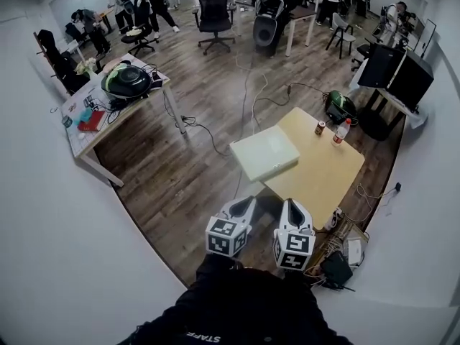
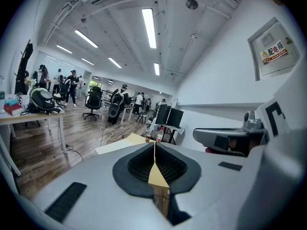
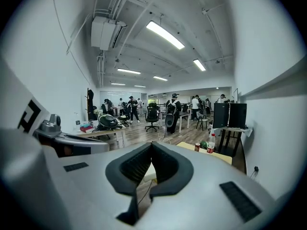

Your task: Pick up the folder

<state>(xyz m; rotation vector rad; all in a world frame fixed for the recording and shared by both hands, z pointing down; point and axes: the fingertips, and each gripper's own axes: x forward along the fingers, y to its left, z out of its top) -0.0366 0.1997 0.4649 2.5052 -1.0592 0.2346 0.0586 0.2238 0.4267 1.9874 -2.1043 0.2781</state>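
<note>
Approach is judged to be the step in hand: in the head view the folder [image 1: 264, 152] is seen flat on the left end of the wooden table [image 1: 323, 175], overhanging its edge, while the left gripper [image 1: 244, 205] and right gripper [image 1: 292, 208] are held side by side nearer the person, apart from it. In the left gripper view the jaws are pressed together on nothing. In the right gripper view the jaws are also closed and empty, so they must be opened and brought to the overhanging edge.
</note>
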